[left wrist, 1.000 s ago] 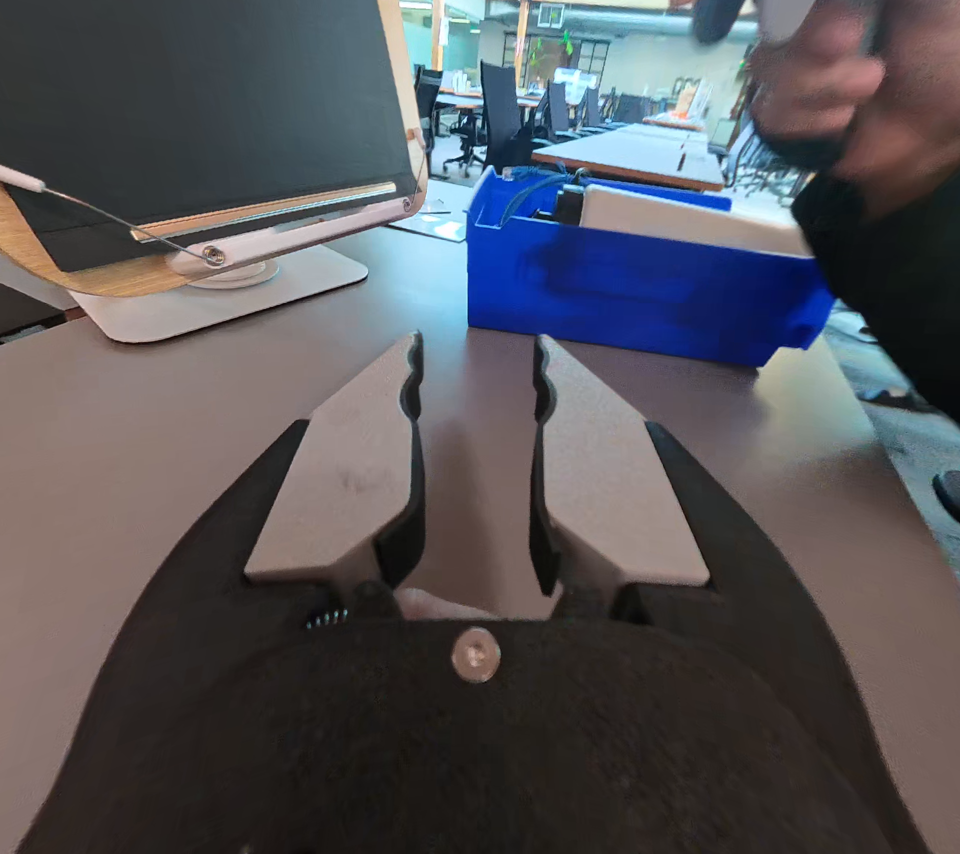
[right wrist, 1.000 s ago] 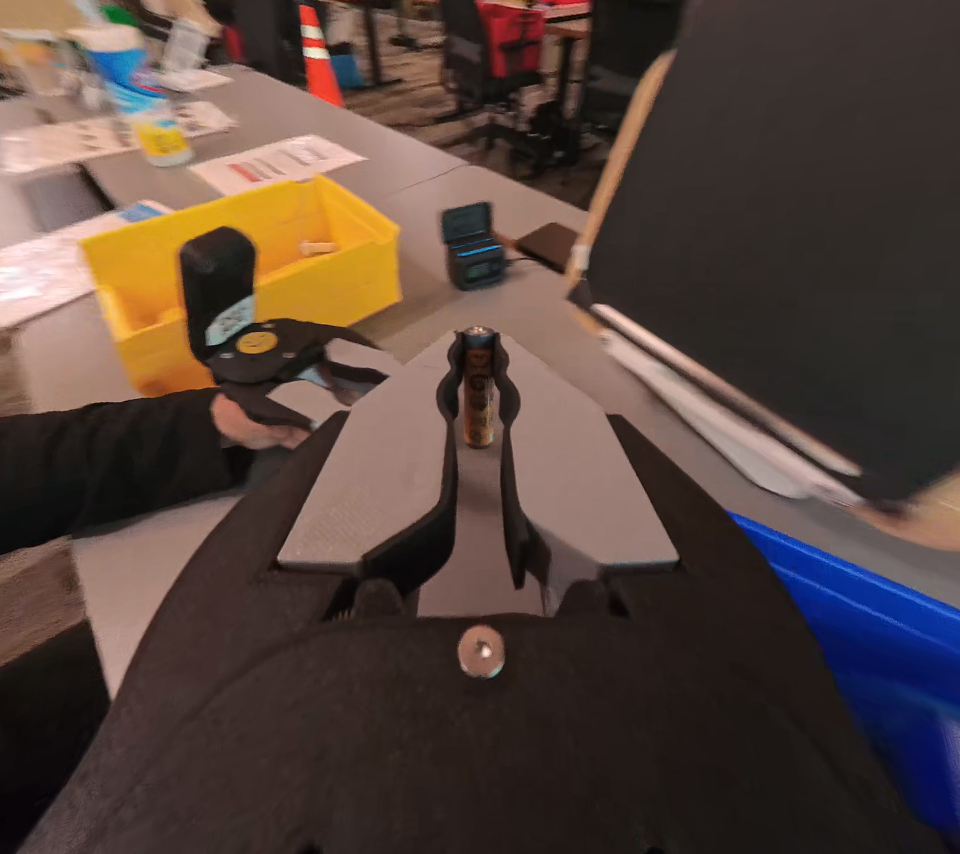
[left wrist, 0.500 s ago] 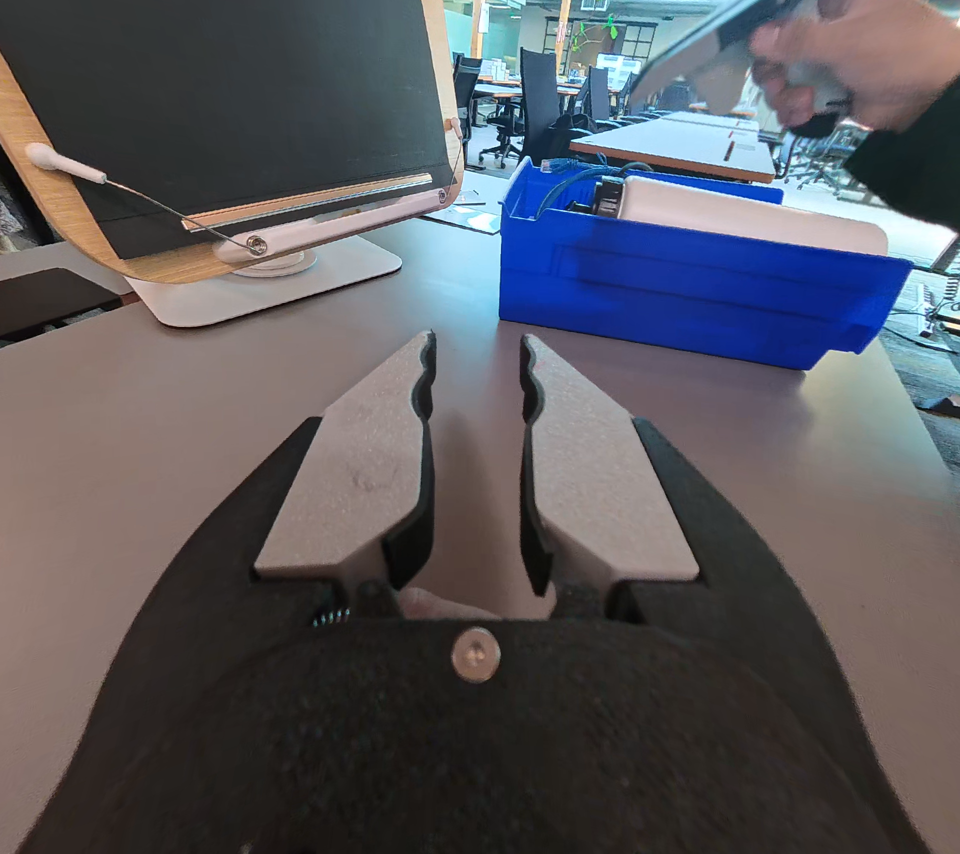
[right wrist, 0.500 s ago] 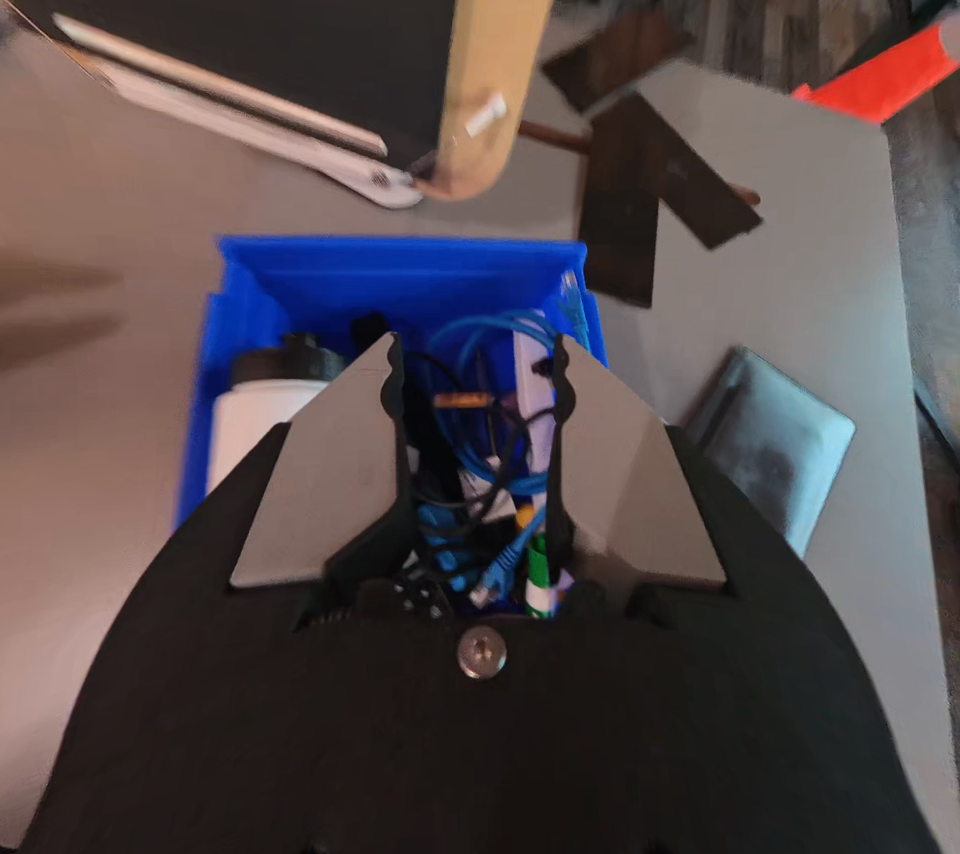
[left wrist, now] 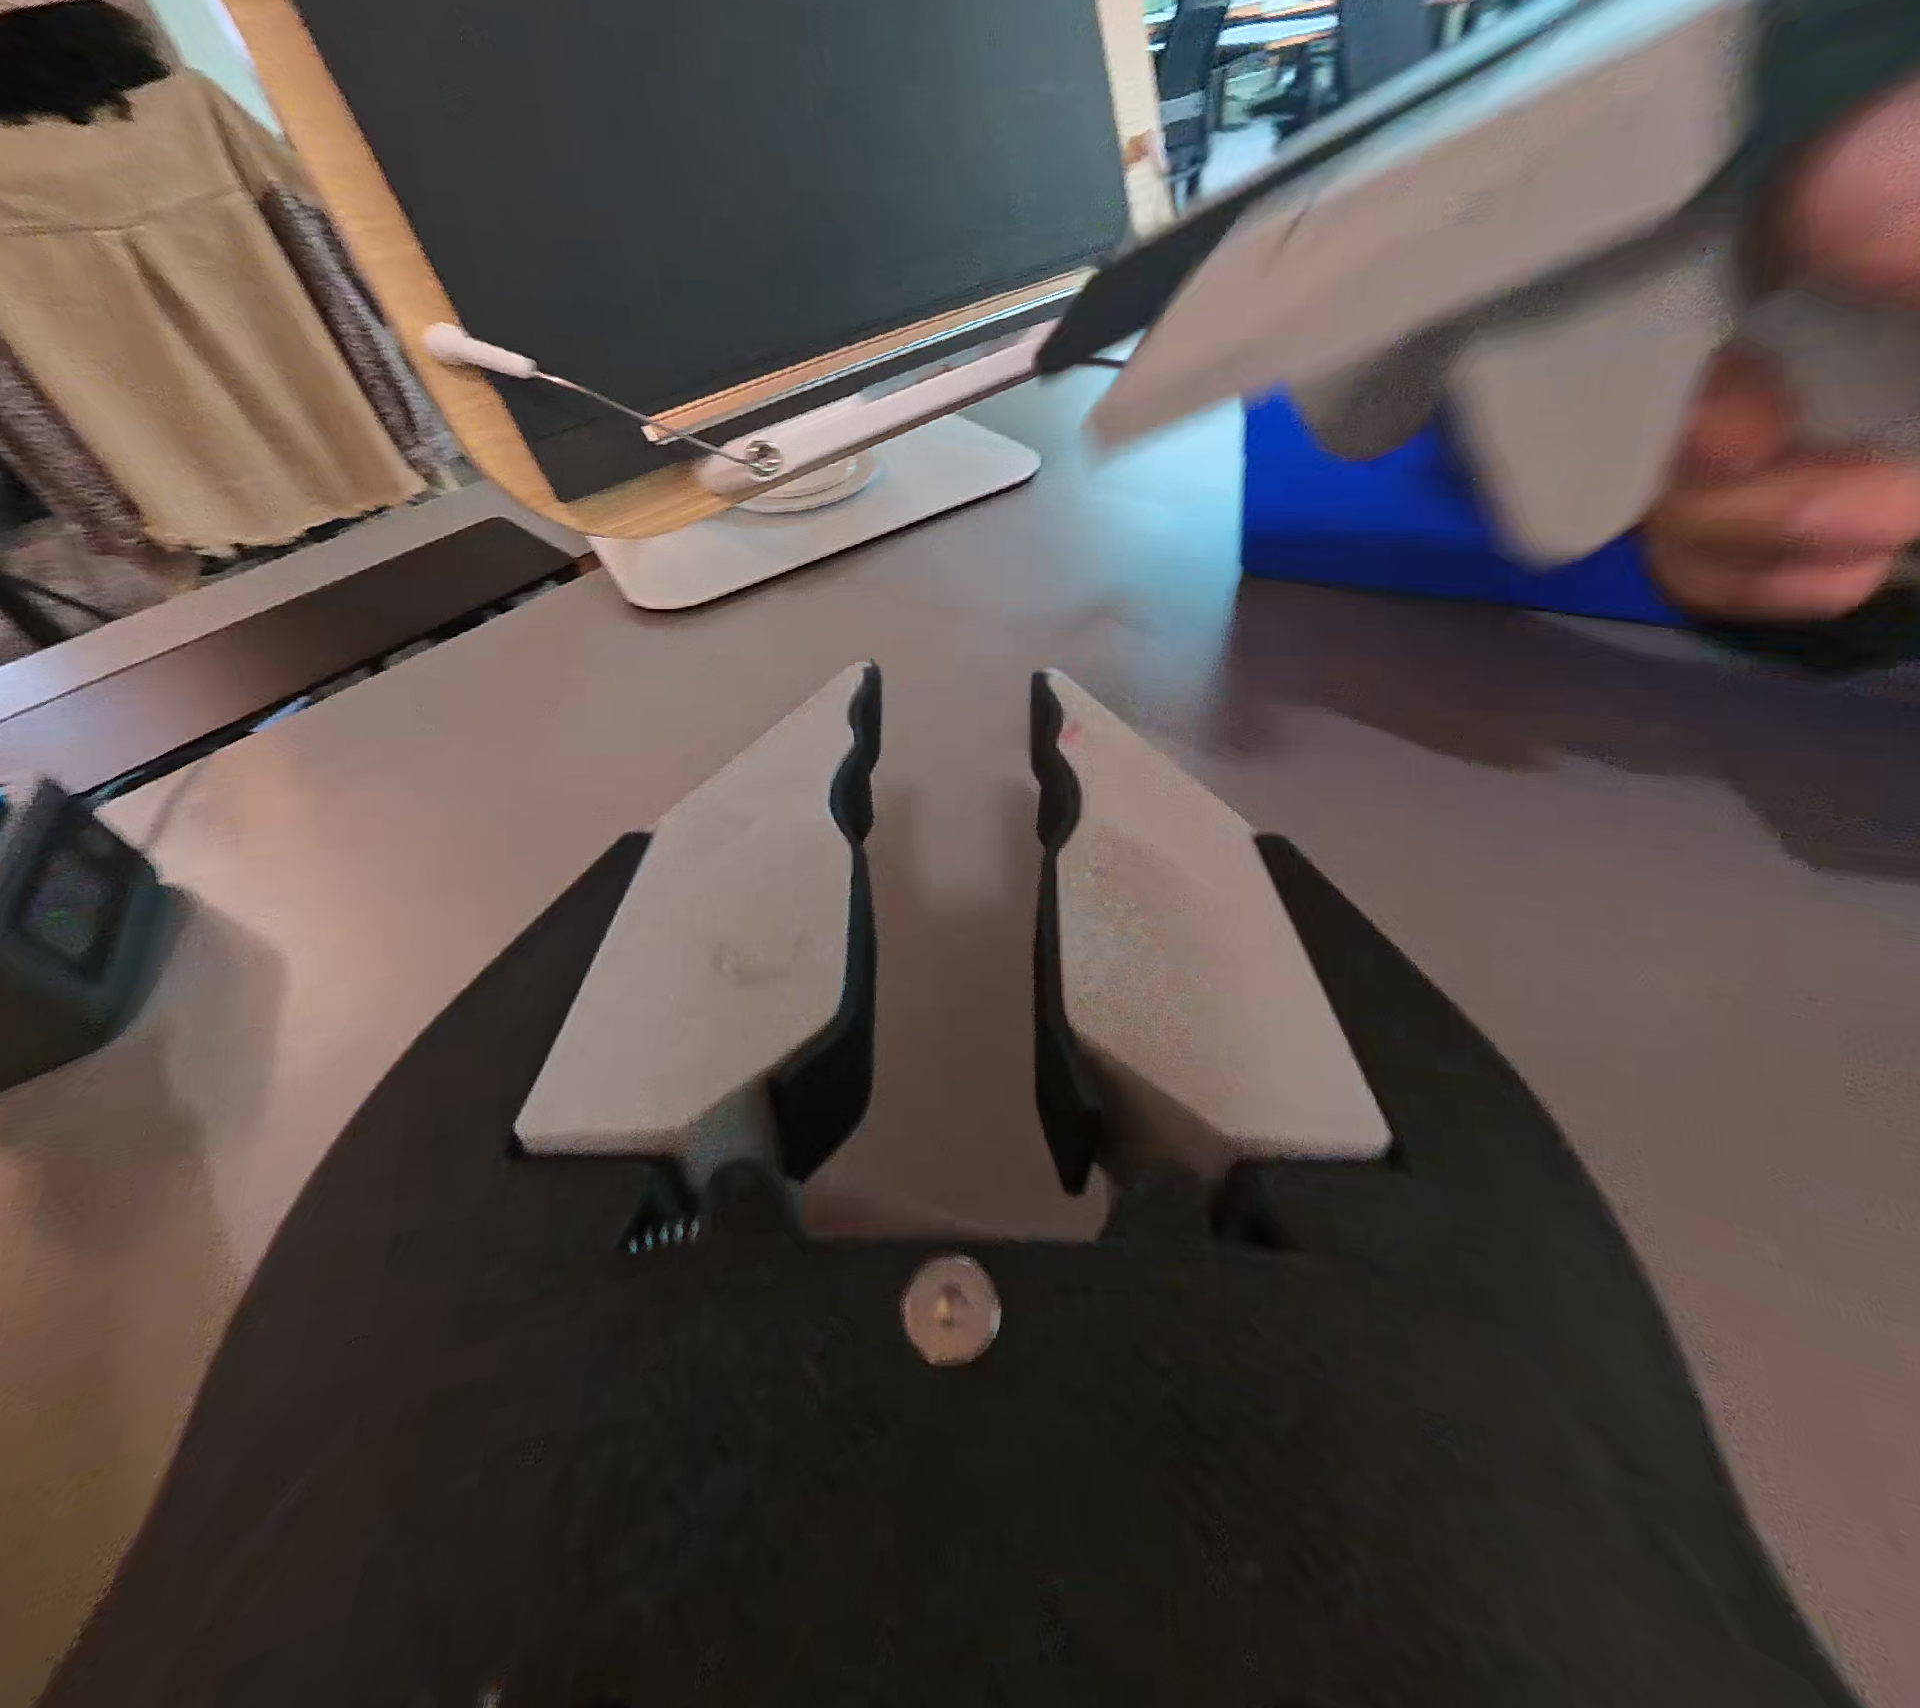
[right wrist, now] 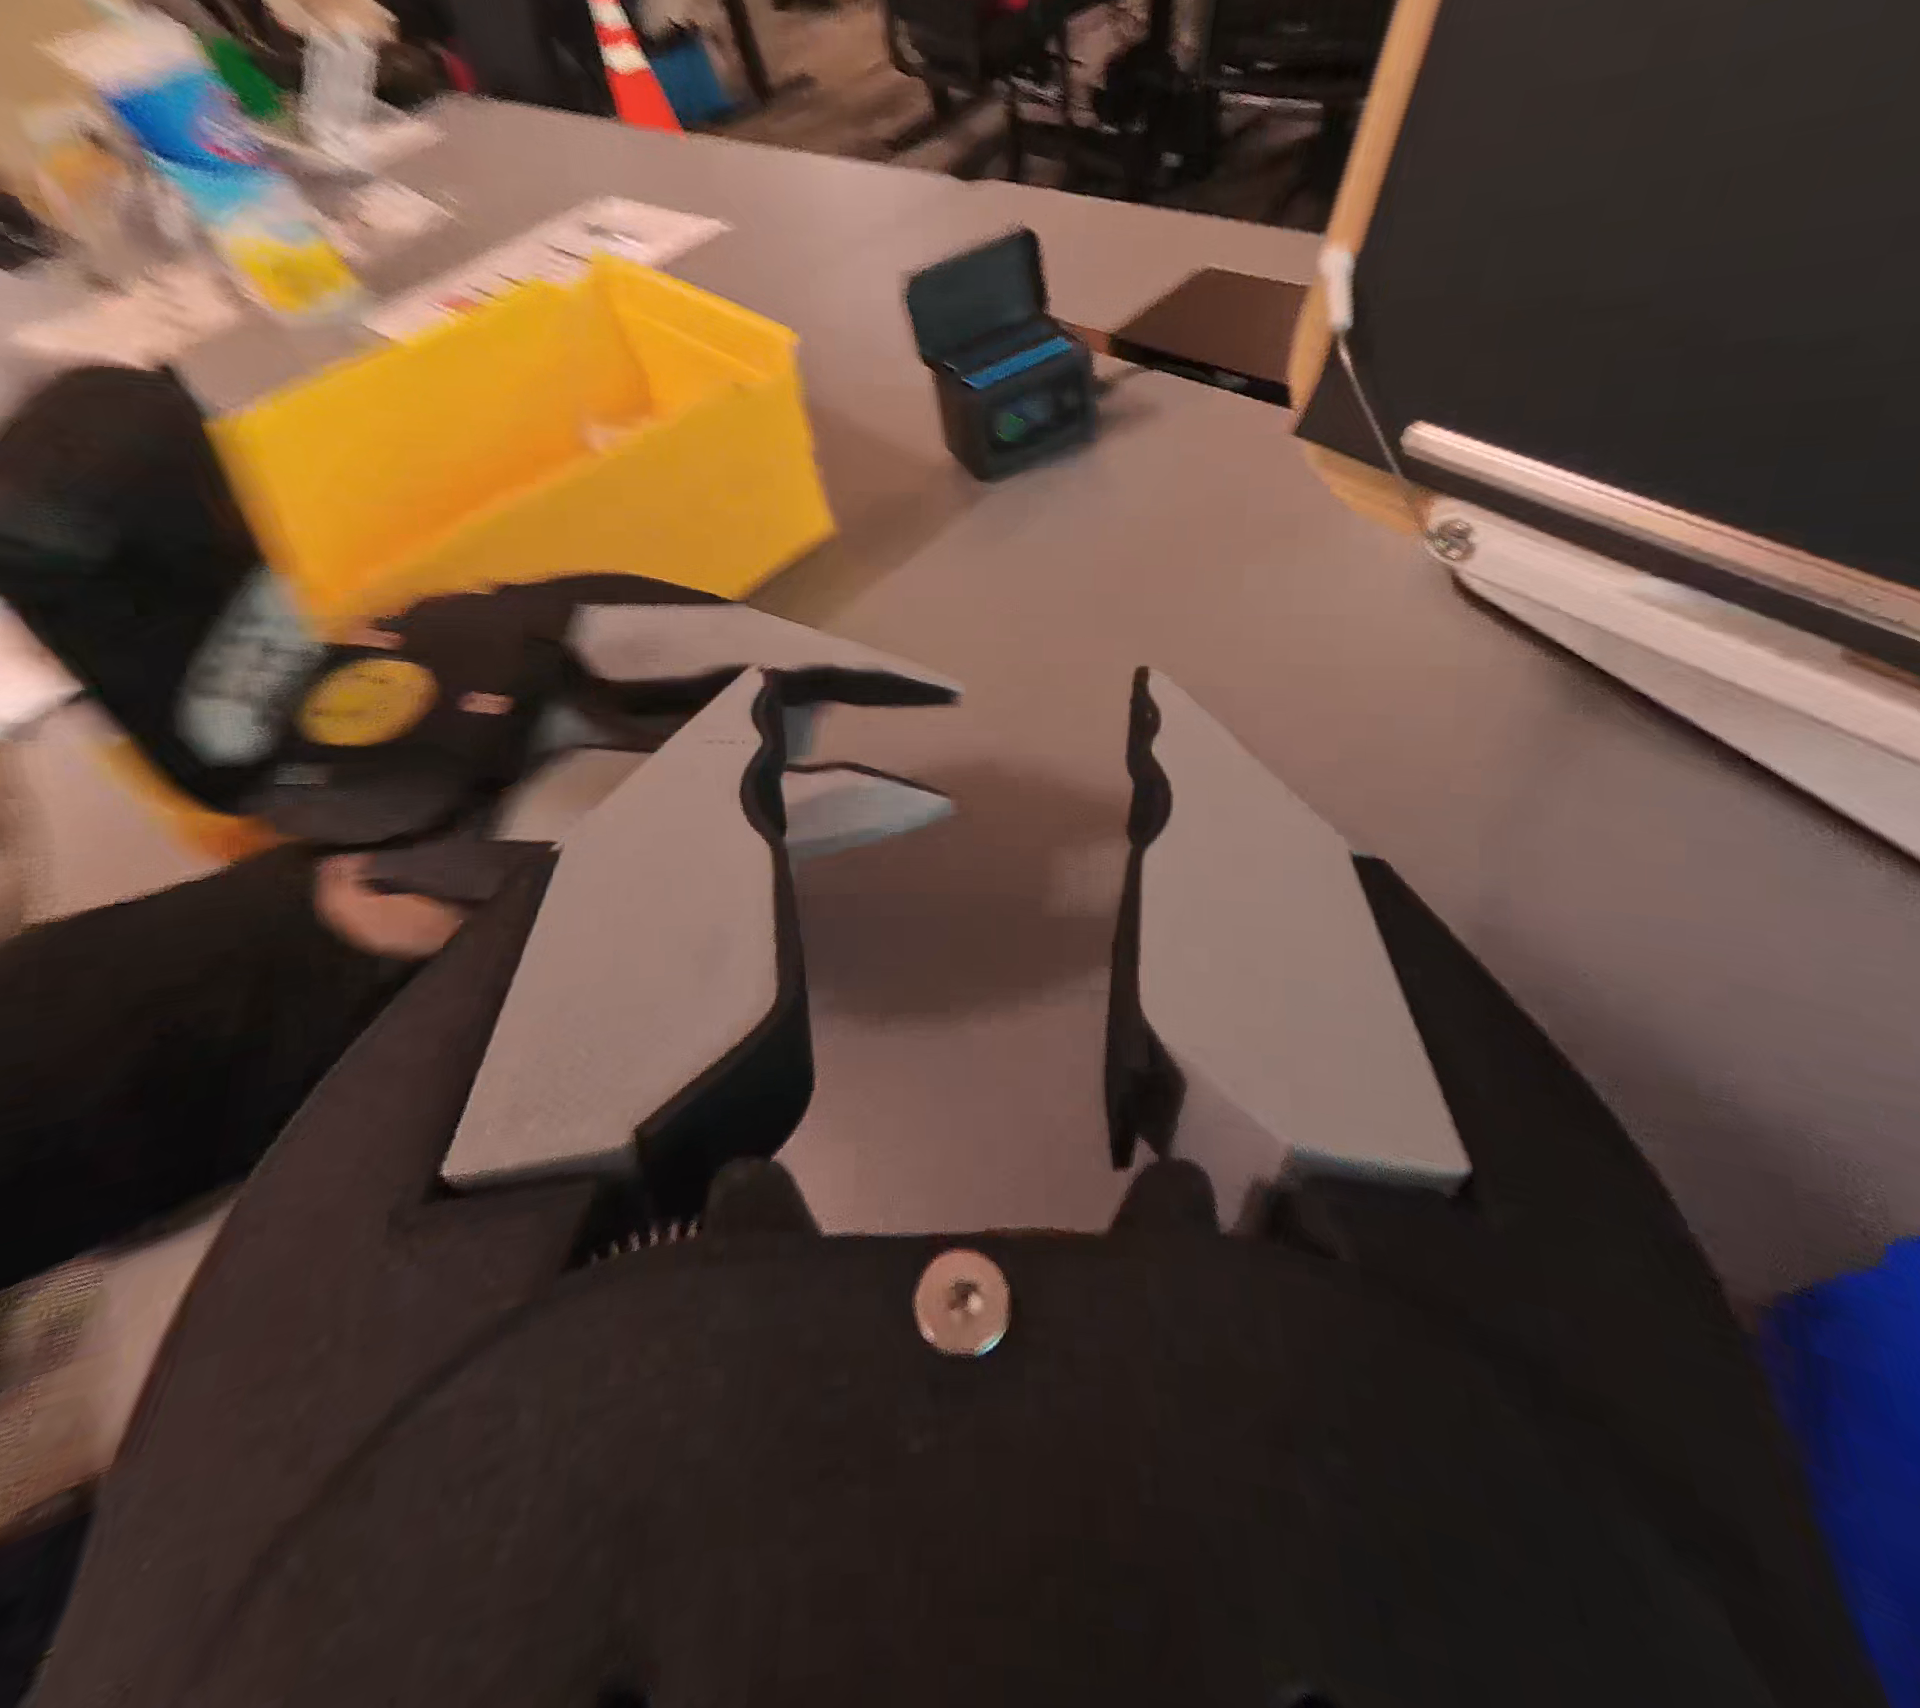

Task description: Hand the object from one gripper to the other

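My left gripper (left wrist: 956,702) is open and empty, held low over the grey table (left wrist: 1403,879). My right gripper (right wrist: 951,702) is open wide and empty, also over the table. In the right wrist view the left gripper (right wrist: 951,746) shows at the left, hand-held, its fingers pointing toward my right gripper and close to its left finger. In the left wrist view the right gripper's grey fingers (left wrist: 1455,224) come in blurred from the upper right. No battery shows in either view.
A blue bin (left wrist: 1351,515) stands at the right behind the right gripper. A dark screen on a white stand (left wrist: 831,505) stands ahead. A yellow bin (right wrist: 520,453) and a small open black case (right wrist: 1008,380) sit farther back on the table. My right fingertips sit around 6 cm from my left ones.
One second ago my right gripper was shut on a battery. Half a second ago it hung open over the blue bin without it. It has swung back toward the left gripper, empty.
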